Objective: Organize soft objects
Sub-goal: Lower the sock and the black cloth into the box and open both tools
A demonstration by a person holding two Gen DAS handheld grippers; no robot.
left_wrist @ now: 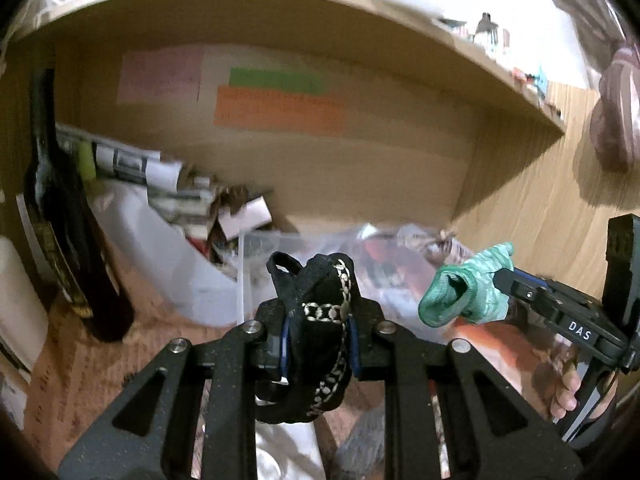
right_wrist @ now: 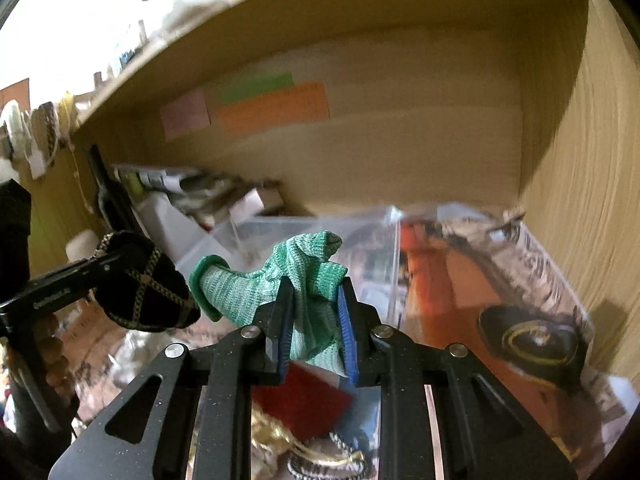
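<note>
My left gripper (left_wrist: 318, 340) is shut on a black fabric bundle with a cream patterned band (left_wrist: 320, 304), held in the air in front of a wooden shelf alcove. It also shows at the left of the right wrist view (right_wrist: 148, 284). My right gripper (right_wrist: 314, 336) is shut on a green knitted sock (right_wrist: 288, 280), its cuff pointing left. In the left wrist view the sock (left_wrist: 464, 292) hangs at the right, level with the black bundle. Both grippers are side by side, apart.
A clear plastic box (right_wrist: 376, 248) with orange and printed items stands below. A dark bottle (left_wrist: 64, 240) stands at the left beside a white bin of papers (left_wrist: 168, 248). The wooden shelf (left_wrist: 280, 12) overhangs above; a wooden side wall (right_wrist: 592, 200) is at the right.
</note>
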